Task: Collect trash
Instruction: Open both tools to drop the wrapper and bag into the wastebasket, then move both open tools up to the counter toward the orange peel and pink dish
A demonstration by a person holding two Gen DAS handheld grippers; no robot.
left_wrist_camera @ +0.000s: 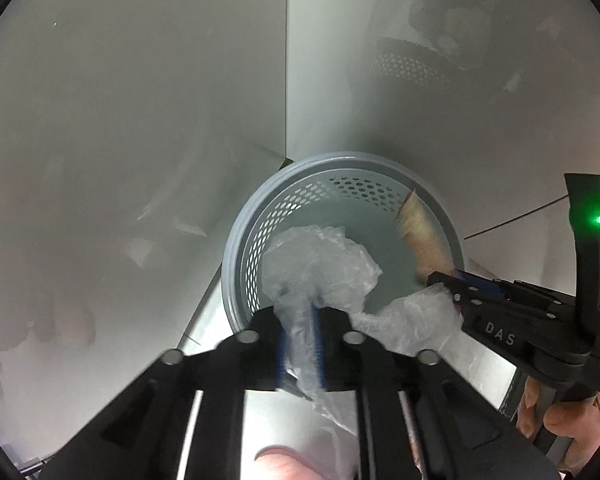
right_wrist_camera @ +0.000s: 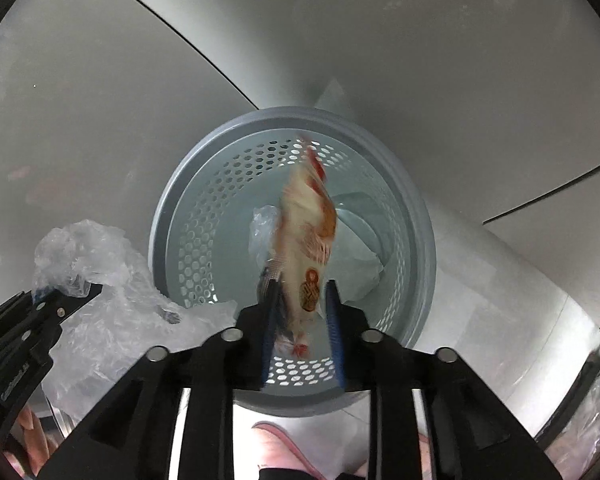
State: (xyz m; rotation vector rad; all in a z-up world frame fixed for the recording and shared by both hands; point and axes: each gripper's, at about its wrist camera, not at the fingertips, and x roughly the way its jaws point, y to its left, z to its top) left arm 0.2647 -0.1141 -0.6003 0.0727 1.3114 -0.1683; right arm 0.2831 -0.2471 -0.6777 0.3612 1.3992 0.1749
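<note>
A grey perforated waste basket (left_wrist_camera: 236, 240) (right_wrist_camera: 168, 216) stands on the floor below both grippers. My left gripper (left_wrist_camera: 300, 344) is shut on a crumpled clear plastic bag (left_wrist_camera: 324, 264) and holds it over the basket's near rim; the bag also shows in the right wrist view (right_wrist_camera: 100, 280). My right gripper (right_wrist_camera: 304, 312) hangs over the basket mouth with its jaws apart. An orange and white snack wrapper (right_wrist_camera: 312, 232) lies between them, blurred, against the left pad; it shows in the left wrist view (left_wrist_camera: 420, 236) too. Pale plastic (right_wrist_camera: 360, 260) lies inside the basket.
Glossy white cabinet panels (left_wrist_camera: 140, 120) stand behind the basket and mirror it. Pale floor tiles (right_wrist_camera: 540, 224) surround it. The person's shoe (right_wrist_camera: 284, 448) is near the bottom edge.
</note>
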